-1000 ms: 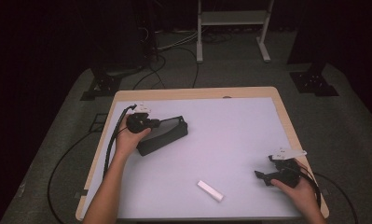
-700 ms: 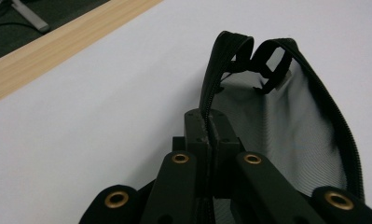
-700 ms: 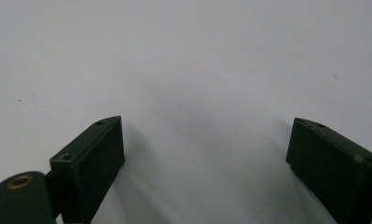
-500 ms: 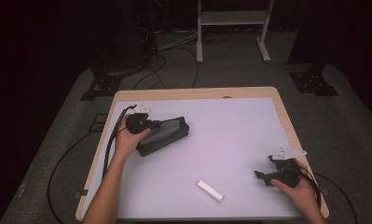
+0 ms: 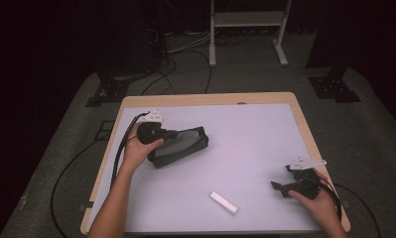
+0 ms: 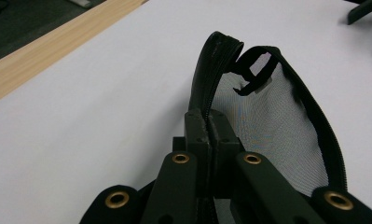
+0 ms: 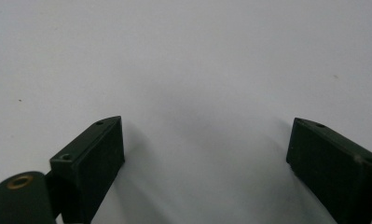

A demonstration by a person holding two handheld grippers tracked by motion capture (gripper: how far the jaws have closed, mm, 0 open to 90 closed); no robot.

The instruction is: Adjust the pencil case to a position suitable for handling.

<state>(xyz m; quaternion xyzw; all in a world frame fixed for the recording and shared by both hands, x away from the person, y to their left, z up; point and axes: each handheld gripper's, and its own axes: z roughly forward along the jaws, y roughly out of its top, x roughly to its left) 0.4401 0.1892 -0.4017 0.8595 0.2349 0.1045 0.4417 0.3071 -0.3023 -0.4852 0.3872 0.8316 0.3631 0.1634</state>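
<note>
Mesh pouch [image 6: 272, 126] (zipper edge) pinched in left hand-held gripper [image 6: 210, 126].

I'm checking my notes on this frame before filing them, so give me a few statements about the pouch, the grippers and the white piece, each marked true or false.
1. The left gripper is shut on the zip edge of the black mesh pouch. True.
2. The right gripper holds the small white block. False: its jaws stand open over bare table, and the block lies apart, nearer the front edge.
3. The pouch lies on the left half of the table. True.
4. The white block is inside the pouch. False: it lies on the table, well clear of it.
5. Both grippers touch the pouch. False: the right one is far off, at the right side.
</note>
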